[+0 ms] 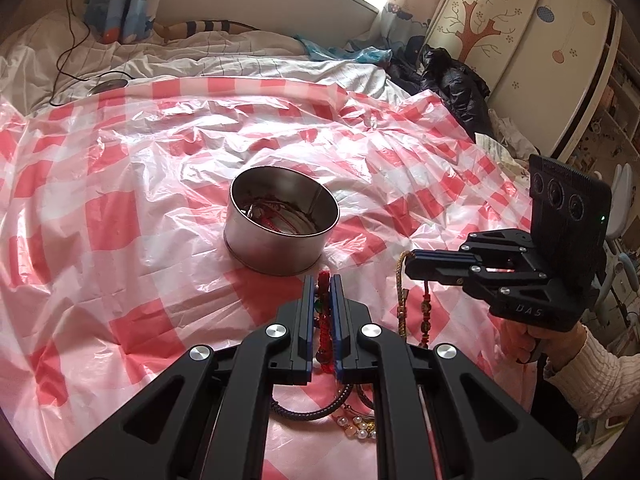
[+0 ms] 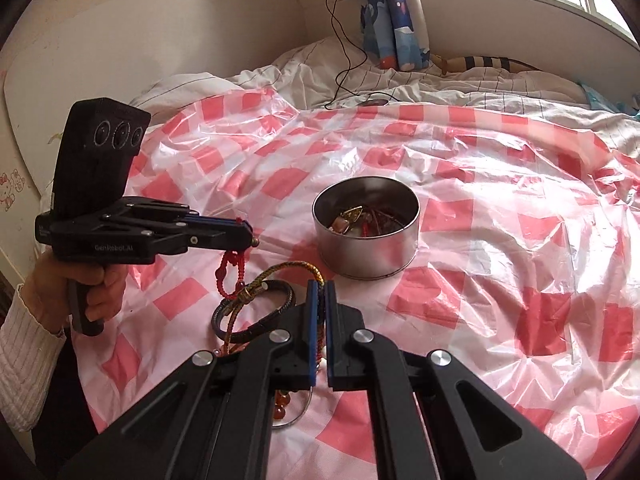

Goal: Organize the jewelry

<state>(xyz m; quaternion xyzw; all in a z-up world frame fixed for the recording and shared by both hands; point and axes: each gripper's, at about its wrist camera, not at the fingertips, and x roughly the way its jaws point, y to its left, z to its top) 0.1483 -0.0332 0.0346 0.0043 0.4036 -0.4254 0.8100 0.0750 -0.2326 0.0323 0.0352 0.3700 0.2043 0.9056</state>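
Clearly the left claw (image 1: 321, 294) is clamped on a red beaded cord (image 1: 323, 322), most of it hidden between the pads; beyond sits the metal tin (image 1: 280, 226), its contents tangled and hard to read; rightward, the right claw (image 1: 408, 266) pinches a gold braided cord (image 1: 401, 300), lower end cut off

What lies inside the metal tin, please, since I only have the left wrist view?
Observer: The right wrist view shows a gold pointed piece among red cords in the metal tin.
Operator: Thank you. How does what I am holding hang?
Observer: The red bracelet dangles as a knotted loop below the tip of the left tongs.
Operator: And the black bracelet?
Observer: It lies as a full ring, with a gold clasp, on the checked sheet.
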